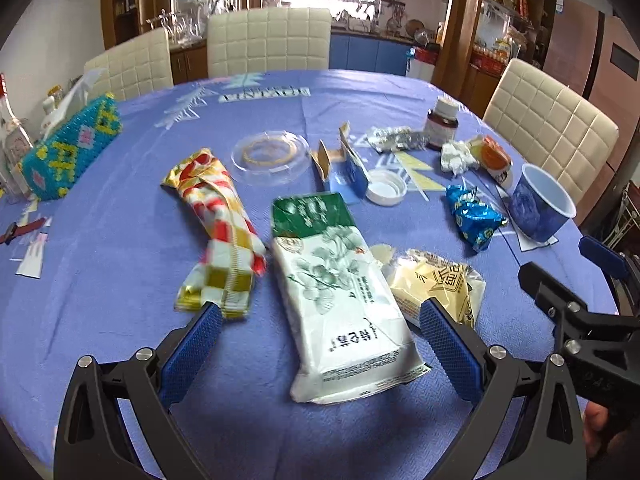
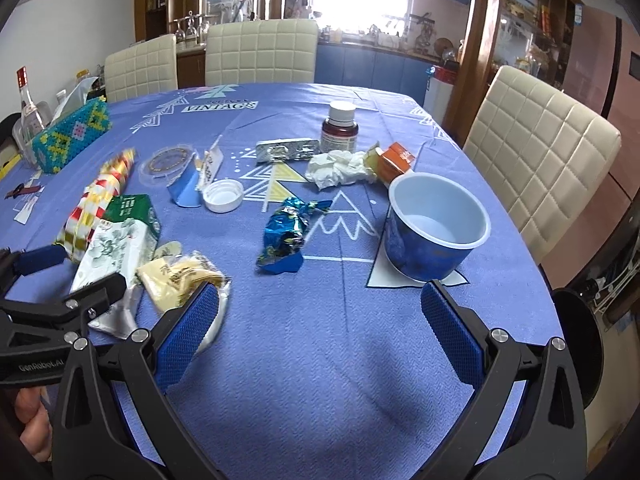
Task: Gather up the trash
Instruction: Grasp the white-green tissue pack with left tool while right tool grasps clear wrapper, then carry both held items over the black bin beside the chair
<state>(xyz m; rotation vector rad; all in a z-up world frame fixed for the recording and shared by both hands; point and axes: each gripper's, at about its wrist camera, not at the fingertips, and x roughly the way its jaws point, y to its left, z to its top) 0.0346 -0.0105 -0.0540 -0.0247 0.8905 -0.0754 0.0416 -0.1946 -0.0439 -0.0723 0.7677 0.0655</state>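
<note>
Trash lies scattered on the blue tablecloth (image 1: 120, 264). My left gripper (image 1: 320, 316) is open, low over a white-and-green wrapper (image 1: 336, 280) that lies between its fingers. A red-gold checked wrapper (image 1: 220, 224) lies to its left, a yellow wrapper (image 1: 436, 284) to its right. My right gripper (image 2: 320, 308) is open above bare cloth, with a blue foil wrapper (image 2: 286, 234) ahead and a blue paper cup (image 2: 434, 230) at its right. Farther off are a white cap (image 2: 223, 196), crumpled tissue (image 2: 340, 168) and a blue carton piece (image 1: 346, 168).
A brown medicine bottle (image 2: 340, 128), a foil blister pack (image 2: 286, 150), an orange pack (image 2: 394, 160) and a clear plastic lid (image 1: 270, 156) lie mid-table. A beaded tissue box (image 1: 72, 148) and glass bottles (image 2: 30, 120) stand at left. Cream chairs (image 2: 540, 152) ring the table.
</note>
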